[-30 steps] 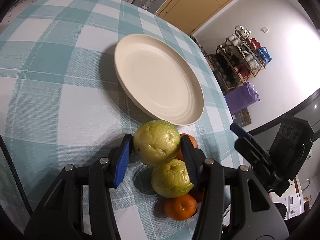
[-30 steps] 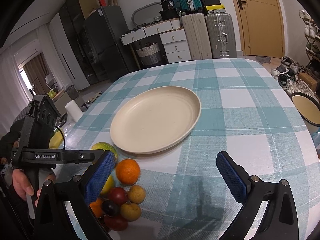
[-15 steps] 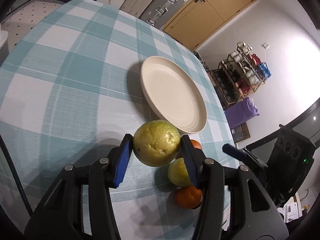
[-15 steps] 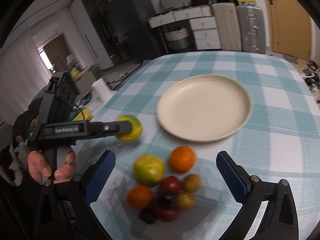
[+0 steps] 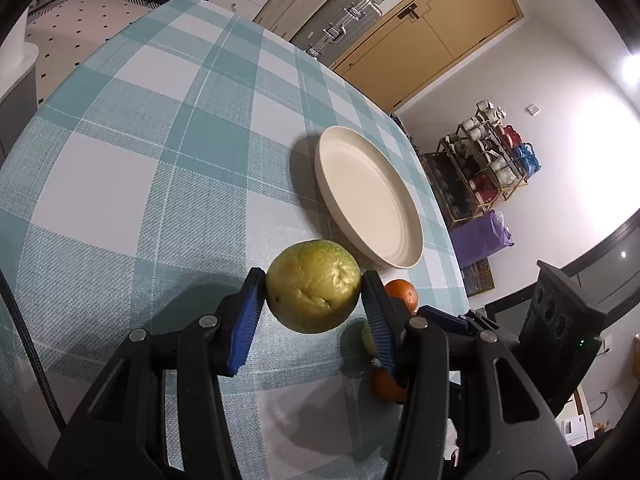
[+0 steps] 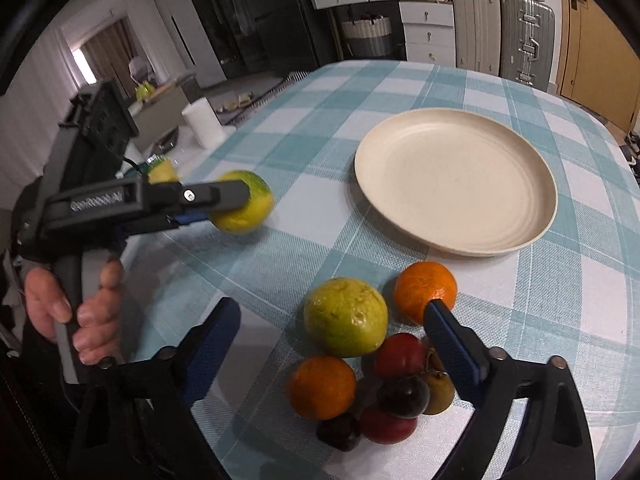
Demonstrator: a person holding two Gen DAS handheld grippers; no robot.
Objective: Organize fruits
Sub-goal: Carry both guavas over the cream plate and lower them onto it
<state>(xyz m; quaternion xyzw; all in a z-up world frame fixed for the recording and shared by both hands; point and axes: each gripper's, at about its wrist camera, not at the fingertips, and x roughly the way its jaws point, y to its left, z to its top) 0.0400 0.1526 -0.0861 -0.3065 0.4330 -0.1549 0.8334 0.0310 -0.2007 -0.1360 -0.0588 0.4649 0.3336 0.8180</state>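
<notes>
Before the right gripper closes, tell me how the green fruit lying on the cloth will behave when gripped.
The green fruit looks round and smooth-skinned, so it may roll or squirt out if the closing right gripper catches it off-centre. It leans against smaller fruits, which will probably shift once it lifts. It looks firm: its twin keeps shape in the left gripper.

Your table wears a woven checked cloth (image 5: pixel 168 184), matt and finely ribbed. The cream plate (image 6: pixel 456 180) near its far edge looks like matt plastic with faint concentric rings. The held green fruit (image 5: pixel 314 286) has dimpled, slightly waxy skin. The oranges (image 6: pixel 425 290) are pebbled; the dark plums (image 6: pixel 404 396) shine smooth.
</notes>
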